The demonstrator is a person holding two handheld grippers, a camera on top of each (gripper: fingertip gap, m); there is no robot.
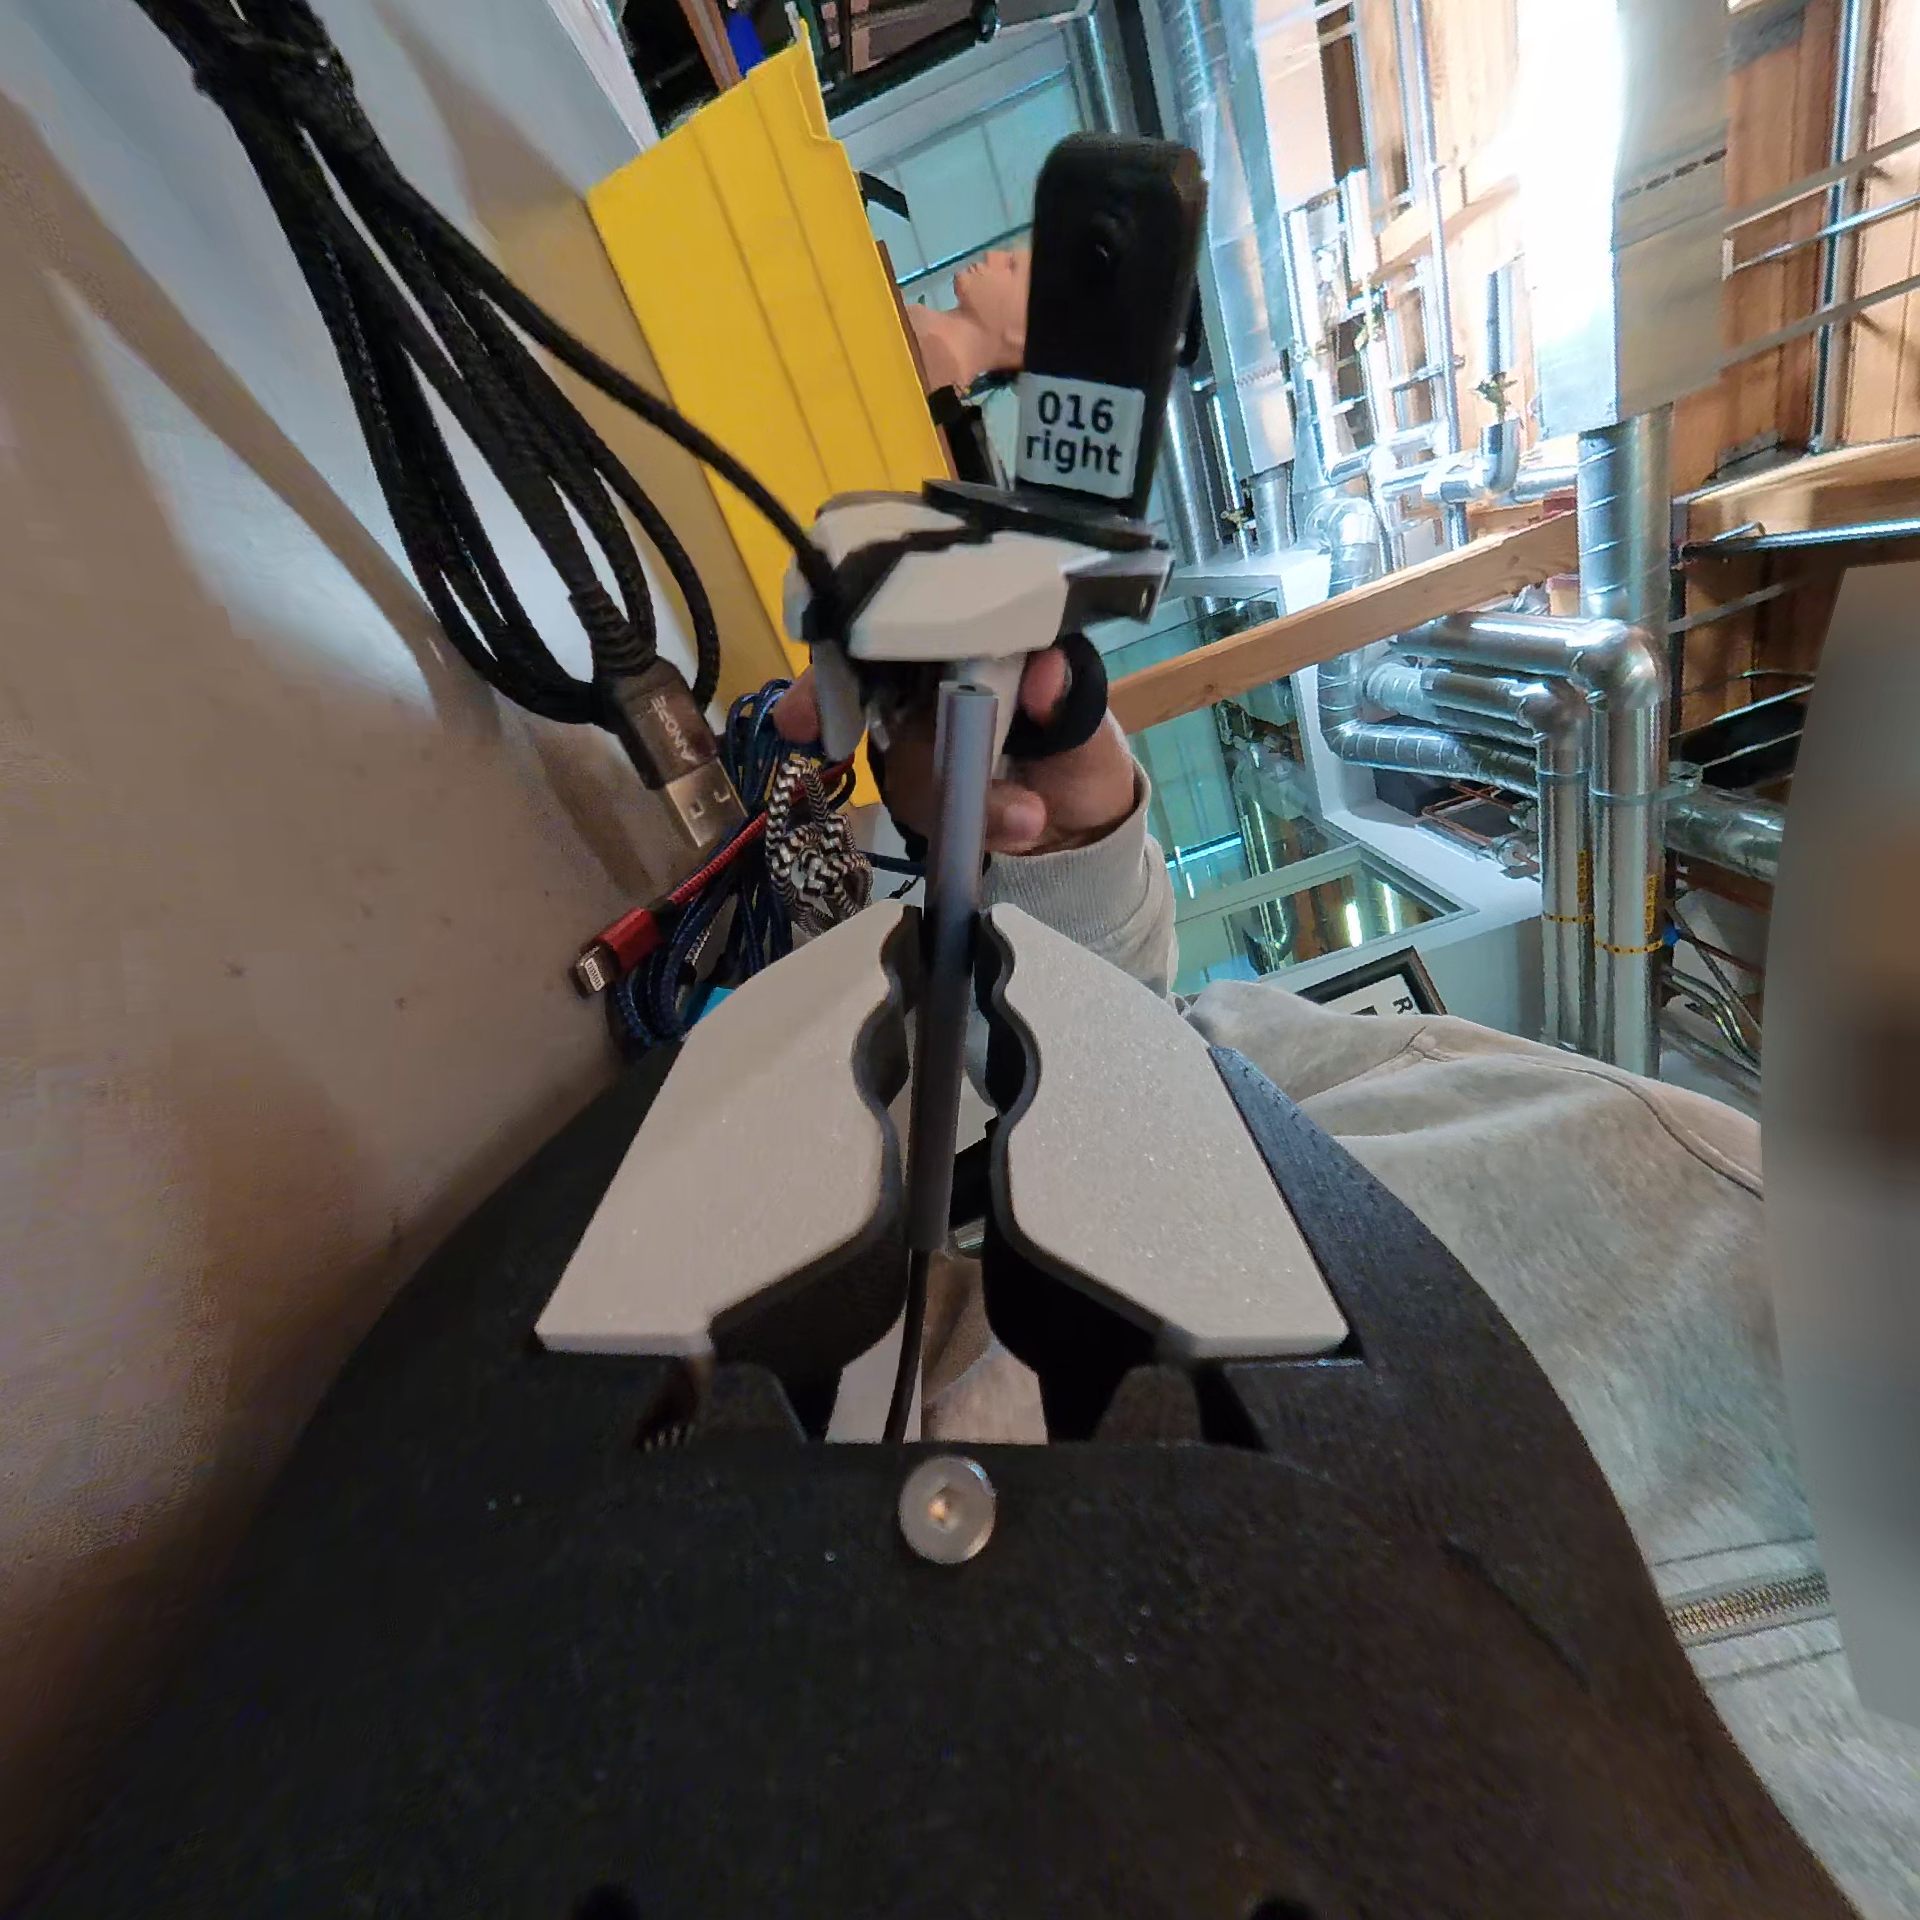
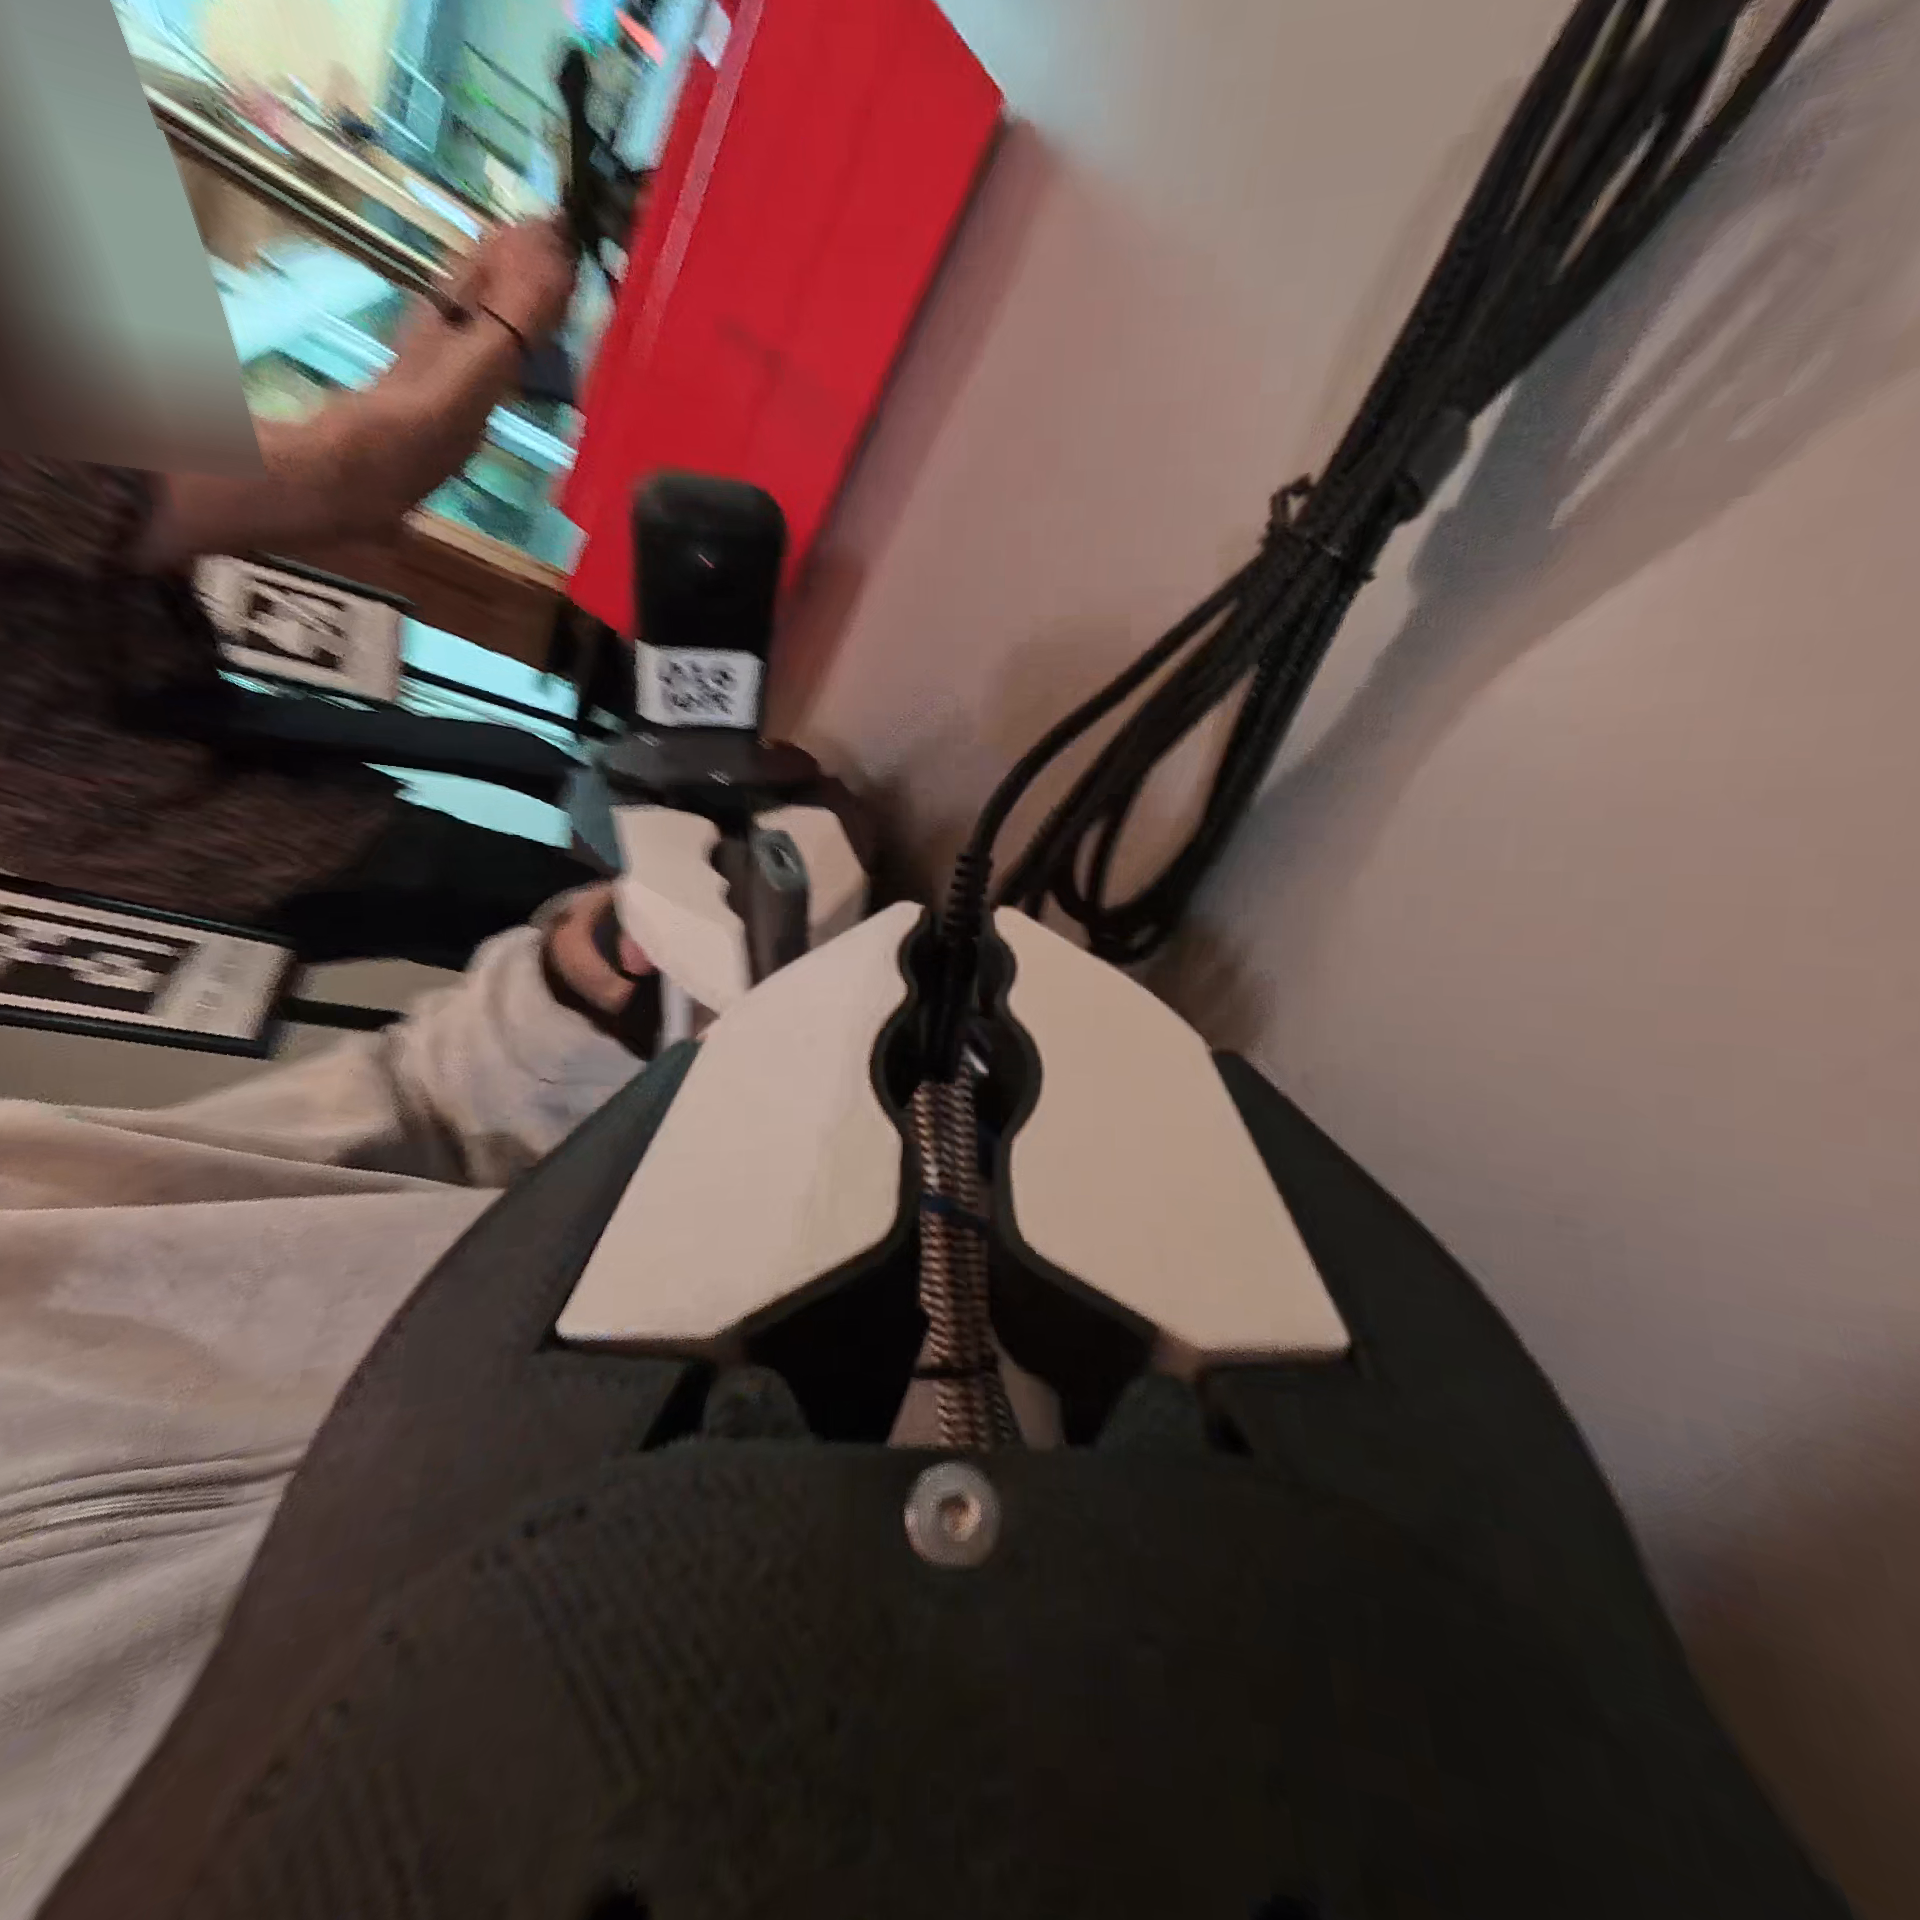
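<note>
My left gripper (image 1: 945, 920) is shut on a grey tube (image 1: 961, 790) that stands up between its white fingers (image 1: 748, 1122). A thin black cable (image 1: 902, 1351) comes out of the tube's lower end. My right gripper (image 1: 925, 665) is right at the tube's top end, with a black cable (image 1: 644, 416) running into it. In the right wrist view my right gripper (image 2: 958, 920) is shut on the black cable's plug end (image 2: 961, 894). A brown braided cable (image 2: 951, 1247) shows through the gap below. My left gripper (image 2: 769, 883) with the tube (image 2: 779, 904) is just to the left.
A bundle of black braided cables (image 1: 447, 343) lies on the beige table (image 1: 208, 935), also in the right wrist view (image 2: 1299, 644). Red, blue and black-white cables (image 1: 748, 883) are piled by a yellow bin (image 1: 769, 312). A red bin (image 2: 790, 312) and another person's arm (image 2: 436, 364) are behind. The left gripper's tips are roughly 6 centimeters from the right gripper's.
</note>
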